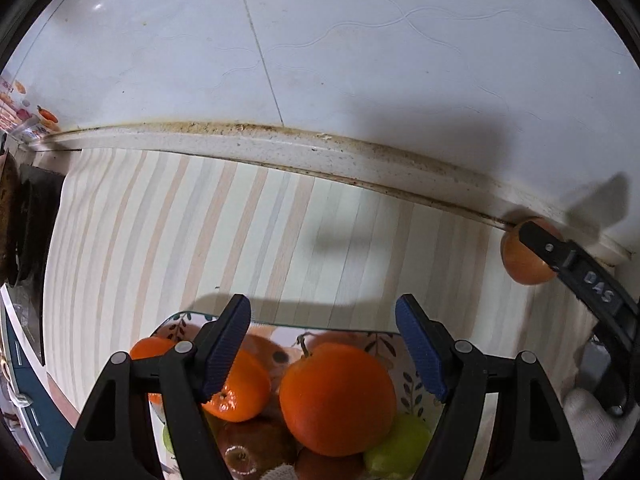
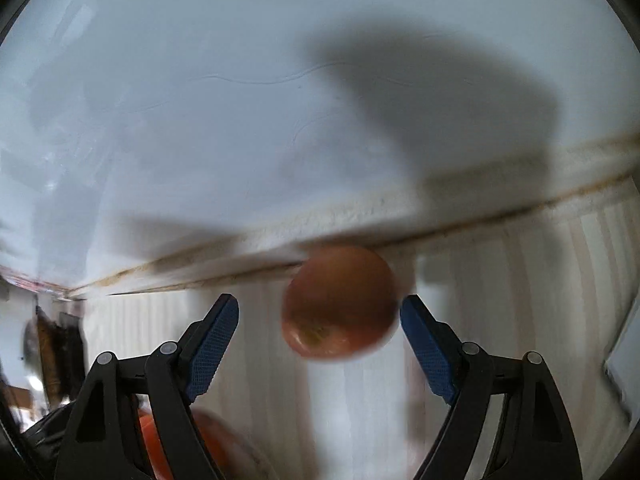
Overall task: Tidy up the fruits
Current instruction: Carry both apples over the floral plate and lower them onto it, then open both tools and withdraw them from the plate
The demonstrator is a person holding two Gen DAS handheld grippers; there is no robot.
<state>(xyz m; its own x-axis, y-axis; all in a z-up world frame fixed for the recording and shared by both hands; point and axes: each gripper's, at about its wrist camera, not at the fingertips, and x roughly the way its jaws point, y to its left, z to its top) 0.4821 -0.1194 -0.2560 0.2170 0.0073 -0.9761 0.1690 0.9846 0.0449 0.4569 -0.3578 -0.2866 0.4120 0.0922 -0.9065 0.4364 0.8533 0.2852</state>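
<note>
Two grippers in play, both pointing steeply down over a counter covered with a striped mat (image 1: 280, 224), white tiled wall (image 1: 360, 40) behind. Left gripper (image 1: 323, 344) hangs over a glass plate (image 1: 224, 315) with a leaf pattern; its jaws are spread and clamp nothing, blue pads clear of the fruit below. Fruit on the plate, counted as far as visible: one large orange (image 1: 338, 398) with a stem, in the gap between the jaws; one mandarin (image 1: 240, 392) partly under the left finger; a second small orange fruit (image 1: 150, 350) at the plate's left edge; one green fruit (image 1: 396, 446) lower right; one brownish-red fruit (image 1: 256, 446) at the bottom. More may be hidden under the fingers, cannot tell. One apple (image 2: 340, 302), reddish-orange, sits off the plate on the mat, right up against the grimy counter back edge (image 1: 240, 136). Right gripper (image 2: 319, 316) is at that apple: the apple sits between the spread jaws, close to the right-hand pad, left pad well apart from it; the right wrist view is motion-blurred, so contact cannot be told, no grip visible. In the left wrist view one black finger of the right gripper crosses the apple, with a white-gloved hand (image 1: 592, 420) behind it.
</note>
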